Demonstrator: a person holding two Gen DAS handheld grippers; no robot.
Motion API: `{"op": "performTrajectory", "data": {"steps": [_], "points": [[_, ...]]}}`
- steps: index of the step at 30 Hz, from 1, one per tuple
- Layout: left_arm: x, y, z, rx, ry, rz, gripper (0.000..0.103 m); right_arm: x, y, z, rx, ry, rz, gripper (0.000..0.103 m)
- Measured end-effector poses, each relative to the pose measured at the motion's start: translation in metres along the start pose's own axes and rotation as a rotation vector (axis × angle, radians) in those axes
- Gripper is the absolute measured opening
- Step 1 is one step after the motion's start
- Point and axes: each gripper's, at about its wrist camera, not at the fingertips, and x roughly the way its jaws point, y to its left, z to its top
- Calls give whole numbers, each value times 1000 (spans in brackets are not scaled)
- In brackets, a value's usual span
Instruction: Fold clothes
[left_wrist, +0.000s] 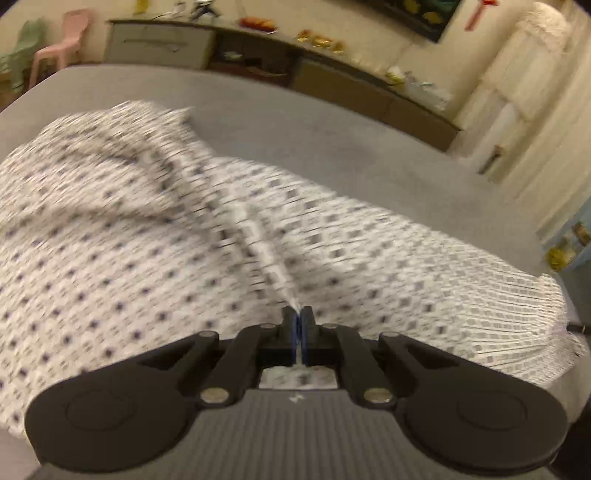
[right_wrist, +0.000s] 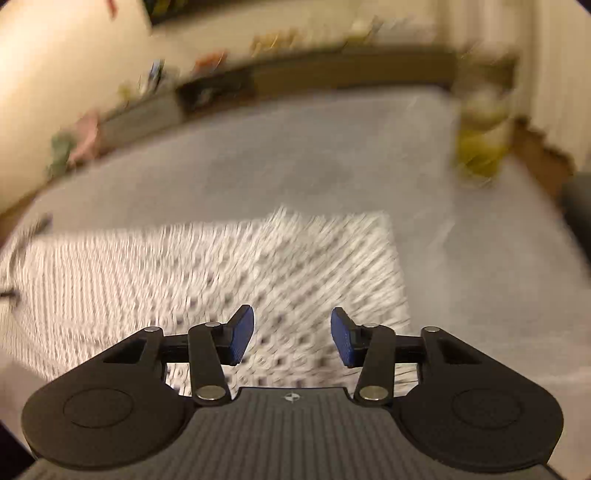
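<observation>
A grey bed (left_wrist: 332, 122) fills my view, with a low cabinet (left_wrist: 258, 55) along the wall at twelve o'clock and pale curtains (left_wrist: 535, 110) at two. The patterned garment (left_wrist: 129, 240) lies rumpled across the bed from nine to three, bare grey beyond its far edge. My left claw (left_wrist: 298, 325) pinches a ridge of it. My right claw (right_wrist: 292, 336) hangs spread above the garment's flat corner.

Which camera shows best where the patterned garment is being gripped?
The left wrist view: the left gripper is shut on the patterned garment. The right wrist view shows only blurred cloth beyond the open right gripper.
</observation>
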Motion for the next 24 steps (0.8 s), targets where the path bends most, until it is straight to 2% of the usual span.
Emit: {"op": "performTrajectory", "data": {"steps": [2, 5, 8, 9, 11, 13, 14, 16, 18, 20, 21, 24], "points": [[-7, 13, 2, -48, -14, 2, 6, 19, 2, -3, -28, 47, -4, 45], [-17, 35, 13, -116, -70, 6, 9, 22, -1, 1, -51, 84, -97, 40], [-34, 66, 20, -191, -134, 38, 9, 21, 20, 5, -159, 100, -279, 41], [-42, 79, 21, -221, -153, 53, 9, 19, 29, 6, -177, 93, -274, 41], [-53, 105, 21, -287, -172, 67, 9, 13, 49, 10, -191, 65, -185, 42], [-58, 129, 20, -350, -170, 100, 8, 22, 58, 11, -179, 115, -117, 42], [-61, 141, 15, -382, -170, 120, 9, 30, 57, 10, -161, 142, -117, 42], [-64, 163, 7, -447, -182, 159, 3, 44, 46, 11, -93, 184, -160, 61], [-71, 177, 8, -478, -223, 204, 3, 52, 43, 21, -55, 200, -267, 55], [-78, 178, 11, -470, -254, 182, 6, 54, 71, 37, -108, 160, -314, 55], [-81, 177, 12, -462, -268, 160, 6, 52, 93, 46, -125, 129, -279, 55], [-83, 175, 18, -432, -293, 128, 7, 57, 188, 80, -178, 65, -32, 59]]}}
